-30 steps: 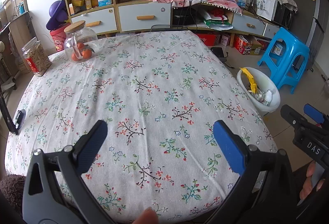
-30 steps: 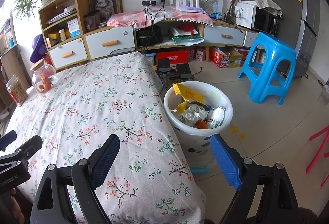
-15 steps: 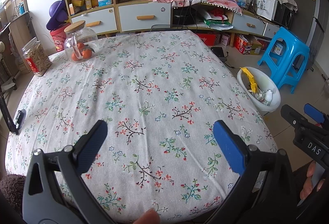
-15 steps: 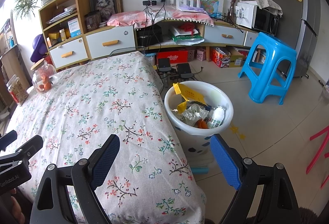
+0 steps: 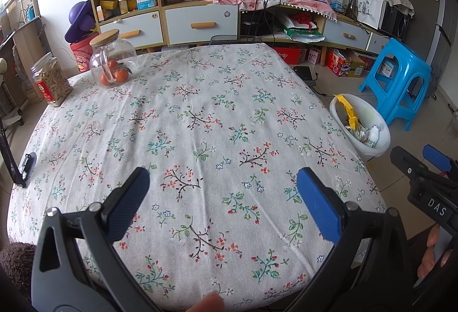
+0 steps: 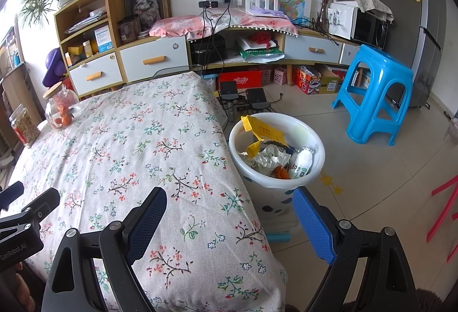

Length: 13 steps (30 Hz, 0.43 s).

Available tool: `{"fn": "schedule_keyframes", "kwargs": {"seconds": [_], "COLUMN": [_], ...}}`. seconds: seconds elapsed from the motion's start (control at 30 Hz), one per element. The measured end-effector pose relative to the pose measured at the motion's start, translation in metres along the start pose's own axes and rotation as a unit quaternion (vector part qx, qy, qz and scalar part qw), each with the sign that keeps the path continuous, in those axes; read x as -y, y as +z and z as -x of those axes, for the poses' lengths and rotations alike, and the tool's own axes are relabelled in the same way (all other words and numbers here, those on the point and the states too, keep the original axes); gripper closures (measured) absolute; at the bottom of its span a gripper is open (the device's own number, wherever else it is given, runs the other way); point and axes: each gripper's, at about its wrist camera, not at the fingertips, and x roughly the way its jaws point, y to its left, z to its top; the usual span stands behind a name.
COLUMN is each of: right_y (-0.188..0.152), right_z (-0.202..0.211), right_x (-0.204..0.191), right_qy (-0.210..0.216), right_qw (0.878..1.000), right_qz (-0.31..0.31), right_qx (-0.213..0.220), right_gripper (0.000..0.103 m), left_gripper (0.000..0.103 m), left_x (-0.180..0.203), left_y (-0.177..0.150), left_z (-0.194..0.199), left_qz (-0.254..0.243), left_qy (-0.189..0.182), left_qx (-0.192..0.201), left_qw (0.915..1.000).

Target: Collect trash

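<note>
Left gripper (image 5: 220,186) wide and empty over floral table (image 5: 200,117), right gripper (image 6: 229,211) wide and empty, trash-filled white bin (image 6: 315,145) beside table

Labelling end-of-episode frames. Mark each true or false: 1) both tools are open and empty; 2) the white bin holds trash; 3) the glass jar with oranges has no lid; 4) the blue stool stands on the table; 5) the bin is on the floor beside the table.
1) Both tools are open and empty. True: the left tool and the right tool show wide jaws with nothing between them.
2) The white bin holds trash. True: a yellow wrapper, crumpled paper and a small white bottle lie inside.
3) The glass jar has no lid. False: a wooden lid sits on it.
4) The blue stool stands on the table. False: it stands on the floor.
5) The bin is on the floor beside the table. True.
</note>
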Motion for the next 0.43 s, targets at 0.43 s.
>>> {"fn": "schedule_keyframes", "kwargs": {"seconds": [0.43], "right_y": [0.0065], "right_z": [0.0047], "right_x": [0.0003], "right_qy": [0.015], "right_qw": [1.000], "right_qz": [-0.008], "right_qx": [0.002], "right_gripper": [0.012], "left_gripper": [0.001], "left_x": [-0.0002], "left_y": [0.0004], "left_z": [0.0004], "left_qz": [0.000], "left_qy": [-0.002], "left_qx": [-0.002], "left_qw": [1.0000]}}
